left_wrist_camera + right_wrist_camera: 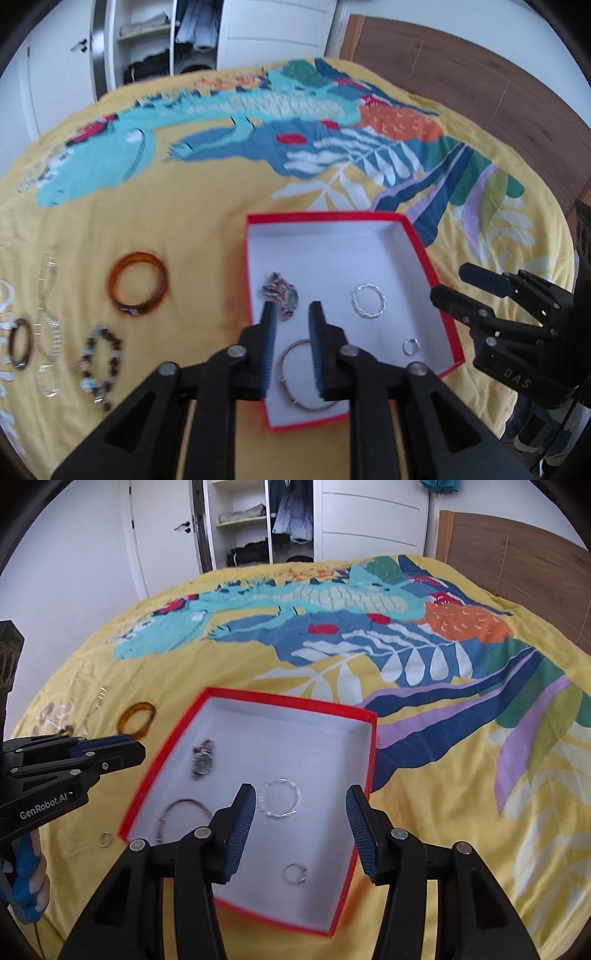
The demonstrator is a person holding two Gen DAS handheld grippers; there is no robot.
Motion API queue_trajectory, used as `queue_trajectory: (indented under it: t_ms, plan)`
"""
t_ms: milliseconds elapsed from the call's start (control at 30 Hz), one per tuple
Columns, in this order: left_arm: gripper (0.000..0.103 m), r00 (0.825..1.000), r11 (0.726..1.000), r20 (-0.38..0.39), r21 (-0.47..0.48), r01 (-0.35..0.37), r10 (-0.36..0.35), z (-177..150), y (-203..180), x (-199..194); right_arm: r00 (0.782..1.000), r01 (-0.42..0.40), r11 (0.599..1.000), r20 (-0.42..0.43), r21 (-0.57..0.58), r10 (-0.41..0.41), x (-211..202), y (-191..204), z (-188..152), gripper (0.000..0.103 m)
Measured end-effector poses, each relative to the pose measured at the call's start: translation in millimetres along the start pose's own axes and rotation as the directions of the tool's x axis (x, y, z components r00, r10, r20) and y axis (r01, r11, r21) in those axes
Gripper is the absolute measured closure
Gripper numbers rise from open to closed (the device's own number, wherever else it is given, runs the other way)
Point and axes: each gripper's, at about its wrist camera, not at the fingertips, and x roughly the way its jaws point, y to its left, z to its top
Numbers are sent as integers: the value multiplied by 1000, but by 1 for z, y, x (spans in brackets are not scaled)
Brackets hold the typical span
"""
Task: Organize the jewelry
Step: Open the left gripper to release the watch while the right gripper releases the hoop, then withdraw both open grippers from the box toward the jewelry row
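Observation:
A red box (pixel 432 273) with a white inside lies on the yellow bedspread. In it are a patterned brooch-like piece (pixel 281 293), a twisted silver bracelet (pixel 368 301), a thin pink bangle (pixel 295 373) and a small ring (pixel 410 347). My left gripper (pixel 290 314) is open and empty above the box's left part, just over the brooch and bangle. My right gripper (pixel 301 805) is open and empty above the box (pixel 364 746), with the silver bracelet (pixel 279 798) between its fingers and the ring (pixel 294 873) below. The right gripper also shows at the right of the left wrist view (pixel 469 291).
Left of the box lie an amber bangle (pixel 137 282), a beaded bracelet (pixel 99 363), a dark brown ring bangle (pixel 20 343), clear chain pieces (pixel 48 321) and a small ring (pixel 105 838). A wooden headboard (pixel 517 561) and an open wardrobe (pixel 258 524) stand behind the bed.

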Motion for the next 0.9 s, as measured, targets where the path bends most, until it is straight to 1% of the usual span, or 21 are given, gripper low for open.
queue_trajectory:
  t_ms: [33, 67, 333, 533, 667, 767, 900]
  plan:
    - [76, 1000, 1000, 9, 2, -9, 9, 0, 1, -7, 1000, -5, 1000, 8, 0, 5, -7, 3, 0, 53]
    - [75, 999, 1000, 27, 5, -25, 25, -2, 3, -20, 1000, -6, 1000, 14, 1, 6, -14, 7, 1, 53]
    - [75, 990, 995, 93, -4, -101, 101, -22, 28, -97, 996, -47, 999, 76, -15, 48, -71, 47, 0, 53]
    - [75, 977, 985, 131, -39, -166, 169, -48, 57, -151, 989, -88, 995, 111, -50, 94, -104, 87, -4, 53]
    - [75, 967, 976, 137, -64, -207, 214, -67, 78, -178, 985, -112, 991, 123, -76, 120, -117, 111, -6, 53]
    - [75, 962, 969, 132, -90, -229, 240, -80, 93, -191, 981, -131, 987, 131, -91, 142, -125, 127, -8, 53]
    - [75, 955, 958, 120, -122, -258, 273, -98, 113, -204, 976, -159, 981, 132, -110, 173, -131, 147, -11, 57]
